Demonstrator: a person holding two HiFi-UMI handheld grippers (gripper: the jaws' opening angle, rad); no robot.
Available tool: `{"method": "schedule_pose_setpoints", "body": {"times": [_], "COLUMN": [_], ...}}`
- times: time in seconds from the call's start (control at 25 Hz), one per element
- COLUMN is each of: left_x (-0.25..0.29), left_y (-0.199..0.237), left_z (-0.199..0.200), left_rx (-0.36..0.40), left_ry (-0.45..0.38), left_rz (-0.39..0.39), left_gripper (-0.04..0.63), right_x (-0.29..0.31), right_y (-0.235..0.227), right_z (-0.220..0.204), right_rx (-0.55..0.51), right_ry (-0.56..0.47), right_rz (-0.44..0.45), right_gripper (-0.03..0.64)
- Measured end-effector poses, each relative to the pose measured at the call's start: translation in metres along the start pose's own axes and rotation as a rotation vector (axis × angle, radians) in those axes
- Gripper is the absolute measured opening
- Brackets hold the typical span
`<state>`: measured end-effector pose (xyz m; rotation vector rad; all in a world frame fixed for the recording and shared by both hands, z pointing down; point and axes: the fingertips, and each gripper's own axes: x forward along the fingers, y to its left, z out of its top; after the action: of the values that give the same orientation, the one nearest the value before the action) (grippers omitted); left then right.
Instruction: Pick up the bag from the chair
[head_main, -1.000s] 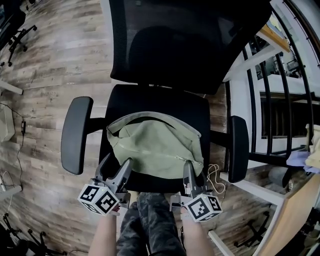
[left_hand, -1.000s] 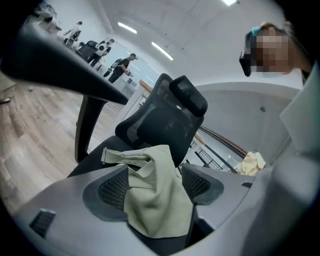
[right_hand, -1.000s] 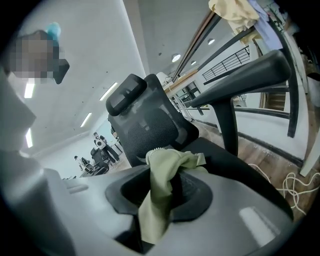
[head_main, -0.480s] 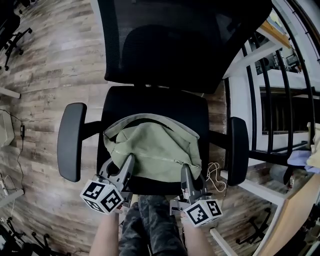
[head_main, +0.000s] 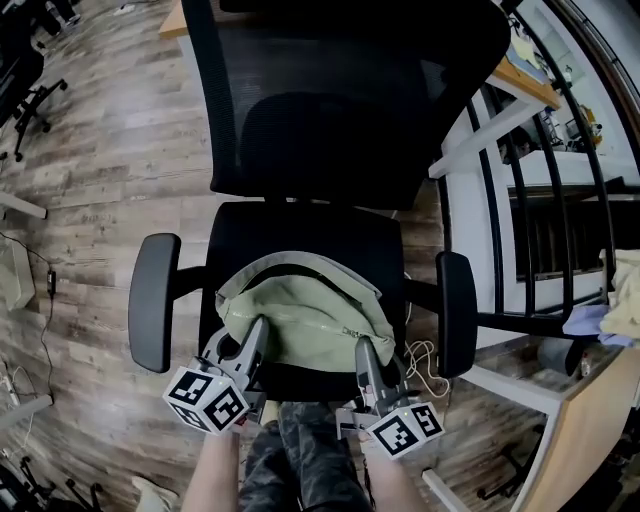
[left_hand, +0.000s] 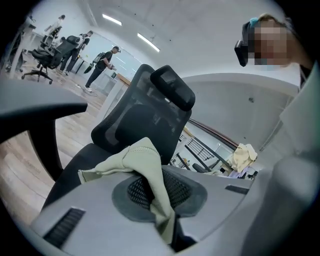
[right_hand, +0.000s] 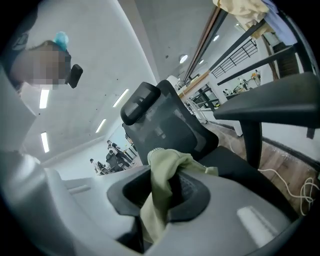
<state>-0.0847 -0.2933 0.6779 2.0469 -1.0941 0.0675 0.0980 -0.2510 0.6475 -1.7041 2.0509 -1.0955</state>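
Observation:
A pale green cloth bag (head_main: 305, 312) lies on the seat of a black office chair (head_main: 300, 225), its mouth open toward the backrest. My left gripper (head_main: 252, 335) is shut on the bag's near left edge; the green cloth (left_hand: 150, 172) is pinched between its jaws. My right gripper (head_main: 362, 355) is shut on the near right edge, with cloth (right_hand: 162, 187) squeezed between its jaws. Both grippers sit at the front of the seat, just above the person's knees.
The chair's armrests (head_main: 153, 300) (head_main: 452, 312) flank the bag on both sides. A white desk frame and black railing (head_main: 520, 210) stand to the right. A cable (head_main: 425, 358) lies on the wooden floor (head_main: 90, 190) by the right armrest.
The chair and bag have shifted lower and look smaller in the head view. The bag's near edge has bunched up between the two grippers, which stay shut on it.

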Motion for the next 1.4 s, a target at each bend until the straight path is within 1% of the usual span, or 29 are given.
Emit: {"method": "schedule_pose_setpoints", "body": {"times": [0.24,0.48,0.72,1.04,1.4], "left_x": [-0.005,-0.017,-0.031,-0.052,-0.075], "left_y": [-0.015,-0.034,-0.063,-0.095,-0.125], "left_z": [0.006,0.028,0.07,0.108,0.149], "left_rx": [0.012,0.051,0.081,0.082,0.11], "left_ry": [0.017,0.009,-0.028,-0.077,-0.129], "left_rz": [-0.002,-0.042,-0.068,-0.105,-0.144], "left_gripper": [0.019,0.018,0.018,0.018,0.018], "right_x": [0.001,-0.009,-0.016,-0.032,-0.045], "right_y": [0.019,0.042,0.076,0.115,0.154], "right_z": [0.017,0.035,0.069,0.105,0.141], "right_rx": [0.001,-0.016,-0.037,-0.066,-0.085], "right_ry": [0.017,0.035,0.032,0.013,0.001], "right_rz": [0.048,0.098,0.145,0.2,0.255], "right_gripper": [0.077,0.077,0.077,0.077,0.077]}}
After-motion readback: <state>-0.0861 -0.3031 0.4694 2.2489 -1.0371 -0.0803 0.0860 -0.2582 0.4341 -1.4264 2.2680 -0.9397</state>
